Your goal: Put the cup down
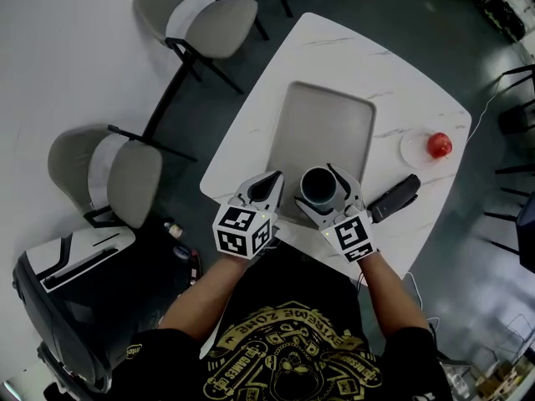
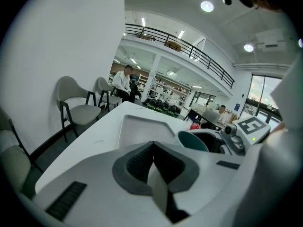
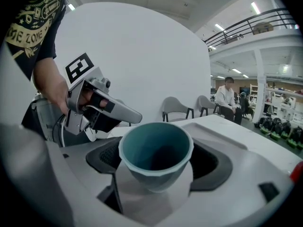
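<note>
**Operator:** How far along am I?

**Spotter:** Nearly done, I'd judge. On the white table point(image 1: 401, 82) the grey tray point(image 1: 328, 115) lies in front of you. The teal cup point(image 3: 156, 143) stands upright at the tray's near end. Your right gripper point(image 1: 321, 180) has its jaws spread wide on either side of the cup, and the pads look to be off its wall. Your left gripper point(image 1: 269, 184), just beside it, has its jaws pressed together on nothing. What's left, as I read it, is to draw the right gripper back without nudging the cup.

**Operator:** Anything you can't vouch for?

**Spotter:** The jaws hide the cup's foot, so I can't tell whether it sits flat on the tray. At the rim, the gap to the pads is too narrow to be sure of. I also can't name the black thing point(image 1: 394, 197) to your right, near the plate point(image 1: 411, 150) with the red fruit point(image 1: 440, 145).
</note>
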